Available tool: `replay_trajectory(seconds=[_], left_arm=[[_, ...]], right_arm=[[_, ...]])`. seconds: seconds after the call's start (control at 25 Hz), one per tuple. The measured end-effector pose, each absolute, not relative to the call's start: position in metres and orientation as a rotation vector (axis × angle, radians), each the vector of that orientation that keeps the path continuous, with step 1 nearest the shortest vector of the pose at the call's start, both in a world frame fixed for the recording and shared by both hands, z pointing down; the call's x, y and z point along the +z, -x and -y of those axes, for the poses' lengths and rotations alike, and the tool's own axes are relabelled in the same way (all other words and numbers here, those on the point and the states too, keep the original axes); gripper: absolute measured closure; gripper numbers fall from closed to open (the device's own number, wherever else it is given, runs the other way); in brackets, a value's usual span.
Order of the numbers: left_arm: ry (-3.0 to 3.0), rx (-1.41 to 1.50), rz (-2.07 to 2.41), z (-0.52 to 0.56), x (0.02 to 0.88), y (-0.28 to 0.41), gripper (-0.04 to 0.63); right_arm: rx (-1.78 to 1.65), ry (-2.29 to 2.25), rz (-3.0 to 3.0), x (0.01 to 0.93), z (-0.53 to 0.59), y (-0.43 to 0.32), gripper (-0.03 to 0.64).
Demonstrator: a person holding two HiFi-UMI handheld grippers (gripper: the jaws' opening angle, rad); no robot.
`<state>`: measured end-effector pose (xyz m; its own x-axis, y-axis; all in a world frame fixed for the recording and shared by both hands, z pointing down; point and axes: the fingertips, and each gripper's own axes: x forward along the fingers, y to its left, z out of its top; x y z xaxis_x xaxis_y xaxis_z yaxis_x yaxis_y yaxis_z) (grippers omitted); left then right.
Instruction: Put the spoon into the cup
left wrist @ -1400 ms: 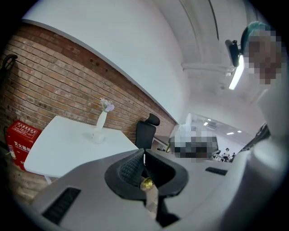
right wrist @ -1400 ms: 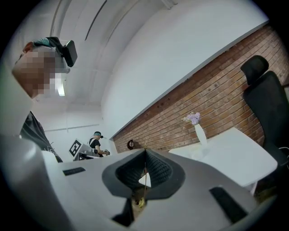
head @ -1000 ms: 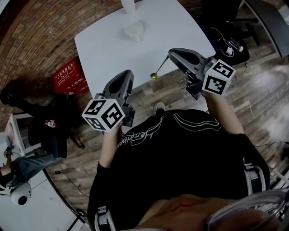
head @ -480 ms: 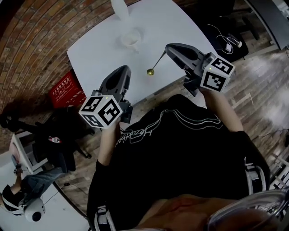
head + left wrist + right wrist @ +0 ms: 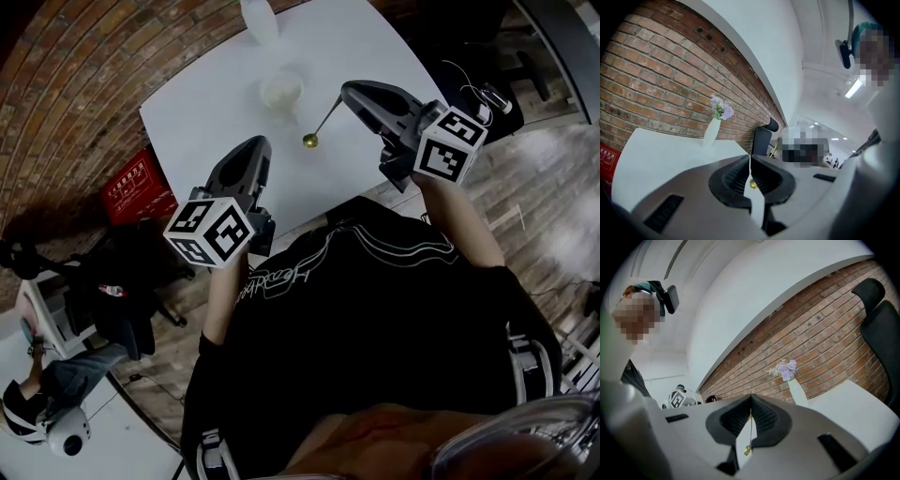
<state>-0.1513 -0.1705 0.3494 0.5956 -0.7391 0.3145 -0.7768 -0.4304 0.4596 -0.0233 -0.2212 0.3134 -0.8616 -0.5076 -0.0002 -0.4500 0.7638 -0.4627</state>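
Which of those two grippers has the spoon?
The right gripper: its jaws are shut on the spoon by its thin handle, gold bowl hanging down. The left gripper is shut too, but carries nothing.

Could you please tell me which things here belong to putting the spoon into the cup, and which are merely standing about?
For the job:
- spoon, clamped in the right gripper
- cup on the white table

Standing about:
- vase of flowers
- red crate on the floor
- left gripper, shut and empty
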Motion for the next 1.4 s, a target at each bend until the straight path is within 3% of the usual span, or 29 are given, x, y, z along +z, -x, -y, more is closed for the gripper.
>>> replay_trajectory(seconds=[1.4], left_arm=[[-1.999, 0.079, 1.272, 0.263, 0.427, 0.2, 0.586]], right_arm=[[-0.81, 0.811, -2.935, 0.394, 0.371, 0.091, 0.618]])
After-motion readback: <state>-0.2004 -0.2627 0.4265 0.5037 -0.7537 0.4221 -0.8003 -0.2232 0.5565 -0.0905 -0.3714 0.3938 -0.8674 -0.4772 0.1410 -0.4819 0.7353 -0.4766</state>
